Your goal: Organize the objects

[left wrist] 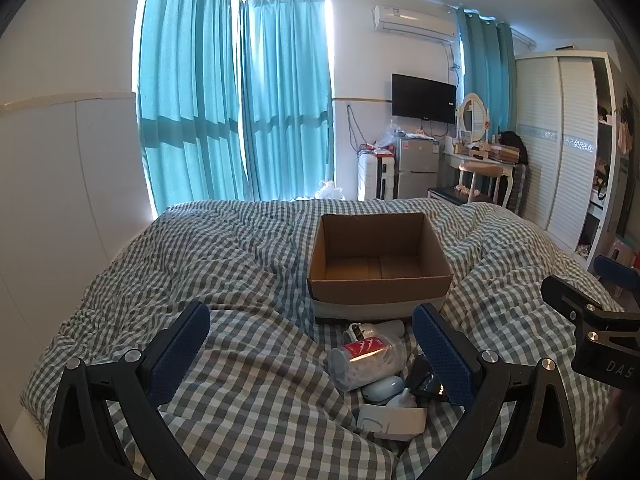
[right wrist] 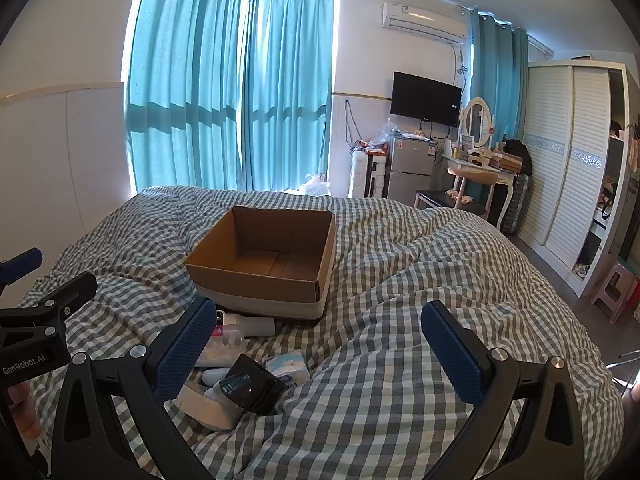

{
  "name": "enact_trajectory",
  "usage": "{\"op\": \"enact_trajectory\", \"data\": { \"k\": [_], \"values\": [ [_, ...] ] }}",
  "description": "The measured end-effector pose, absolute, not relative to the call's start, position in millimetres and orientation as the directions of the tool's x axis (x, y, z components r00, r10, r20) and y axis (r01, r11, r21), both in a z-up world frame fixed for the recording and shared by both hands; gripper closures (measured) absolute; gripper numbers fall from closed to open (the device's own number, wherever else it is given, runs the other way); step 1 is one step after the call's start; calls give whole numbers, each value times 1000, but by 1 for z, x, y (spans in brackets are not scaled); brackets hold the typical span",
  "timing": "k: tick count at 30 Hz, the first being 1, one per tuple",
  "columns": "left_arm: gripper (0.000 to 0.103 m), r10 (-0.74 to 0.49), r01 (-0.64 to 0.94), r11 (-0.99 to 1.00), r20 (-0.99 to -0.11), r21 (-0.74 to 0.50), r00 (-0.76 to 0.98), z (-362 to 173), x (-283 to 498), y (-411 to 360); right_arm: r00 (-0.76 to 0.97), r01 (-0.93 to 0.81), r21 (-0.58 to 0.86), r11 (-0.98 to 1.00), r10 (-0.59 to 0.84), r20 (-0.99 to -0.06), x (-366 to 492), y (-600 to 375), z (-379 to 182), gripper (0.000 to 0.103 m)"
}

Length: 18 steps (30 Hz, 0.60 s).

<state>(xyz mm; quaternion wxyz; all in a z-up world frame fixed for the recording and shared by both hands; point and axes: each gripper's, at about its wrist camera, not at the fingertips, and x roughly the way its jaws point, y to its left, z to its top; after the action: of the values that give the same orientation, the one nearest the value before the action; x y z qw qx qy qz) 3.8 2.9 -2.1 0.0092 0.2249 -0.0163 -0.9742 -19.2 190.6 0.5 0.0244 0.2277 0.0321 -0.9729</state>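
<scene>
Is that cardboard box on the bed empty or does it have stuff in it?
Empty. Both views look into the open box and show only its bare cardboard floor; the small items lie on the blanket in front of it.

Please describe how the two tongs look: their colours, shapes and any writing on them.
The left tongs and the right tongs look alike: black, curved plastic arms with silver screws, ending in flat rectangular pads covered in blue textured rubber. The left body reads "GenRobot.AI" in white in the right wrist view; the right body shows the letters "DAS". No cables show.
</scene>
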Motion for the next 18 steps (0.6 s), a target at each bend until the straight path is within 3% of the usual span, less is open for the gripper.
{"op": "enact_trajectory", "data": {
  "k": [18],
  "values": [
    [0,-28,14,-999,-446,34,-895,-5,4,2,-893,66,-54,-996,-35,-448,-19,189,-4,0]
  ]
}}
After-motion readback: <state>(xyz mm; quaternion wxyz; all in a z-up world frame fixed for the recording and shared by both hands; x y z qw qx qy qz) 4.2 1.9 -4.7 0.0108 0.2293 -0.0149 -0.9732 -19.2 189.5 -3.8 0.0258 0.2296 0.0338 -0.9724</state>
